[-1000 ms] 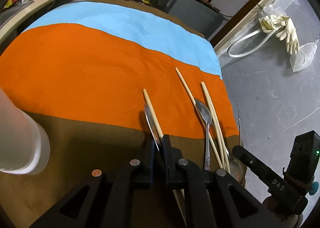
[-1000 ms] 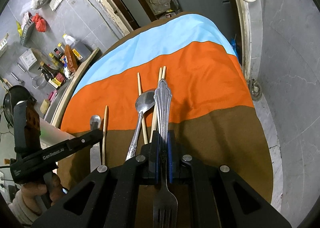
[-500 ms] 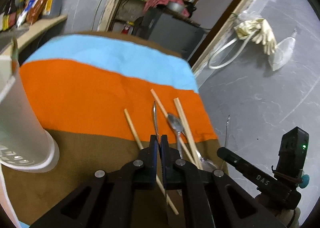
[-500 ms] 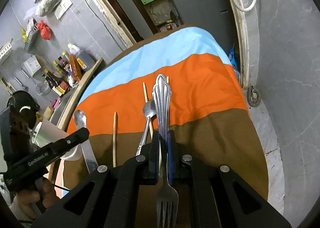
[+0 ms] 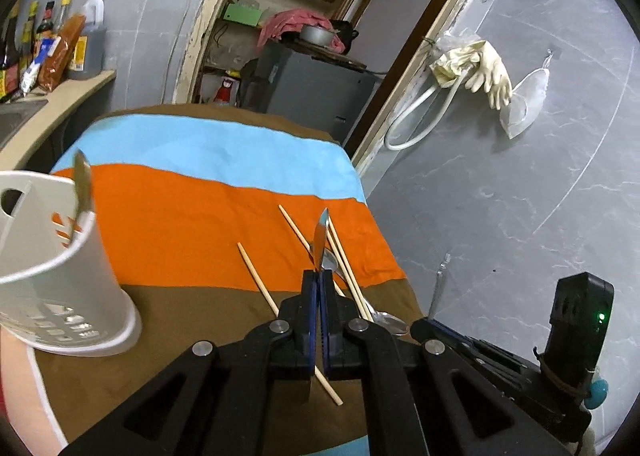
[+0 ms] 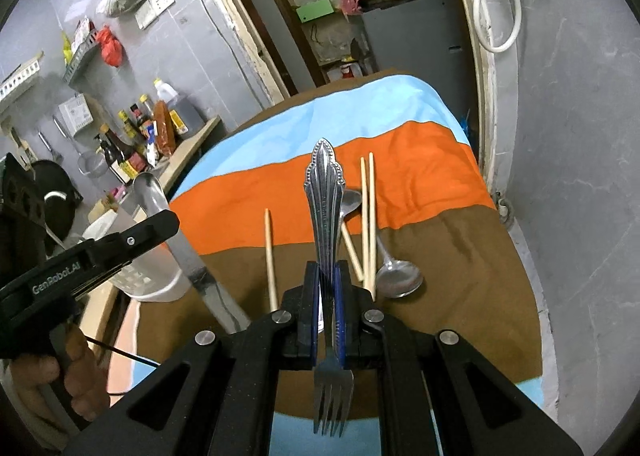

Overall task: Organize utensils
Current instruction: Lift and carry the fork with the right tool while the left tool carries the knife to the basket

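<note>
Four wooden chopsticks (image 6: 271, 256) are lying on the cloth: one just left of the right gripper's jaws, three just right of them. One fork (image 6: 326, 216) is sitting between those jaws, and one flat metal utensil (image 5: 320, 242), its kind unclear, is sitting between the left gripper's jaws. One spoon (image 6: 394, 272) is lying right of the right jaws, a second spoon's bowl (image 6: 352, 200) is showing ahead of them, and one white holder (image 5: 56, 268) is standing left of the left jaws with one utensil handle (image 5: 82, 180) sticking out.

Left hand-held gripper (image 5: 319, 288) clamped tight, angled downward. Right hand-held gripper (image 6: 328, 292) likewise clamped, tilted down. Bare hand (image 6: 68, 380) grips left handle.
</note>
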A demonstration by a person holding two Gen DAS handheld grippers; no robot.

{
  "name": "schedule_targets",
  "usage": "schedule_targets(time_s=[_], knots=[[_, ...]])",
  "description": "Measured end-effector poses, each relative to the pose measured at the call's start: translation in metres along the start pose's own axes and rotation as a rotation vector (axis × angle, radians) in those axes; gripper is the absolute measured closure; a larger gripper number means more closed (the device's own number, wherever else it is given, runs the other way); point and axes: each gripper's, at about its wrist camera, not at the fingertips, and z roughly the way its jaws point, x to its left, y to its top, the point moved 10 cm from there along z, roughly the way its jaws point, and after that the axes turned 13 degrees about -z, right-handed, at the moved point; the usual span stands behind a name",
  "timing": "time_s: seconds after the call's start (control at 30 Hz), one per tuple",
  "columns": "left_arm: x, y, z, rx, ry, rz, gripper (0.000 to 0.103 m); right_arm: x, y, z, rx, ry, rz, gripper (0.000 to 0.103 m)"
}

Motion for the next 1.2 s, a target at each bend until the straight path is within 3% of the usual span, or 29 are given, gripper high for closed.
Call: schedule_targets(time_s=[0.33, 0.57, 0.93, 1.2], knots=[[-0.003, 0.035, -0.05, -0.082, -0.052, 0.023, 0.101, 0.034, 0.027, -0.042, -0.137, -0.057, -0.039, 0.097], [0.004, 0.084, -0.1, -0.168, -0.08, -0.015, 0.101, 0.073, 0.079, -0.073, -0.256, -0.045, -0.118, 0.097], [0.046, 0.148, -0.182, -0.356, 0.019, -0.011, 0.101, 0.17, 0.17, -0.09, -0.446, 0.105, -0.252, 0.097], [0.107, 0.164, -0.225, -0.455, 0.143, -0.06, 0.101, 0.236, 0.182, -0.062, -0.447, 0.208, -0.322, 0.097]])
